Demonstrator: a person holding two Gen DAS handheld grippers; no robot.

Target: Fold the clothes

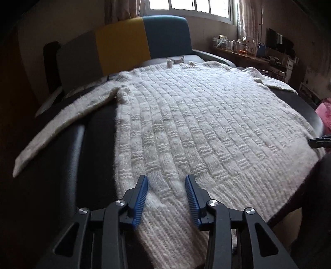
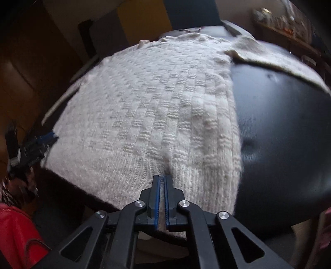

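Observation:
A cream knitted sweater point(image 1: 186, 124) lies spread flat on a dark padded surface point(image 1: 97, 134), hem toward me. Its left sleeve point(image 1: 62, 124) stretches out over the surface's edge. My left gripper point(image 1: 166, 180) hovers open over the ribbed hem, blue pads apart with knit showing between them. In the right wrist view the sweater point(image 2: 144, 113) fills the middle, its other sleeve point(image 2: 279, 58) lying across the far right. My right gripper point(image 2: 162, 177) is shut on the hem, where a small pucker of knit rises to its tips. The left gripper point(image 2: 41, 142) shows at the hem's left corner.
Behind the sweater stands a backrest of grey, yellow and blue panels point(image 1: 124, 47) under a window point(image 1: 190, 6). A cluttered shelf point(image 1: 248, 47) runs along the right wall. A red bag point(image 2: 16, 227) sits low left, and bare dark padding point(image 2: 279, 124) lies right of the sweater.

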